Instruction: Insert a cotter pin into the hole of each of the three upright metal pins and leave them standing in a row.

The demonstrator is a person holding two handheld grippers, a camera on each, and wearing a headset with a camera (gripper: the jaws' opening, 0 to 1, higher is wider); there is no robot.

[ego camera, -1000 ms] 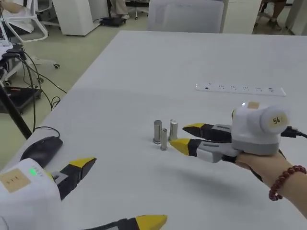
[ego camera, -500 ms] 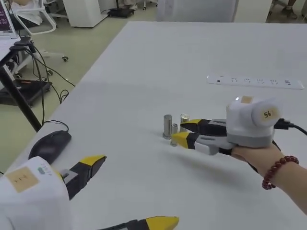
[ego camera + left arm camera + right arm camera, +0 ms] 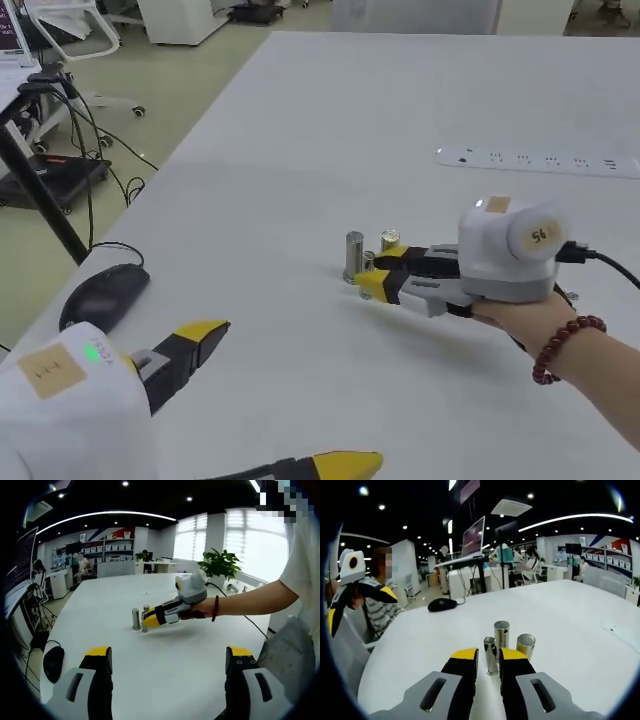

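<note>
Three upright metal pins stand close together on the white table [image 3: 300, 150]: a tall one [image 3: 354, 255], a wider brass-topped one [image 3: 389, 240] and a short one [image 3: 368, 262]. My right gripper [image 3: 380, 270] reaches in from the right at table level. In the right gripper view its yellow-tipped jaws [image 3: 489, 654] sit tight on either side of the short pin [image 3: 490, 652], with the tall pin [image 3: 501, 635] and the wide pin [image 3: 525, 647] just behind. My left gripper [image 3: 275, 400] stays near the front edge, open and holding nothing; its view looks across at the pins [image 3: 136, 618].
A black mouse [image 3: 103, 295] lies near the table's left edge. A white power strip [image 3: 540, 160] lies at the back right. Cables and a black stand [image 3: 40, 200] are on the floor to the left. A cable [image 3: 605, 268] trails from the right gripper.
My right gripper has moved left up to the pins, and its jaws have narrowed around the short pin. The left gripper has stayed in place, open.
</note>
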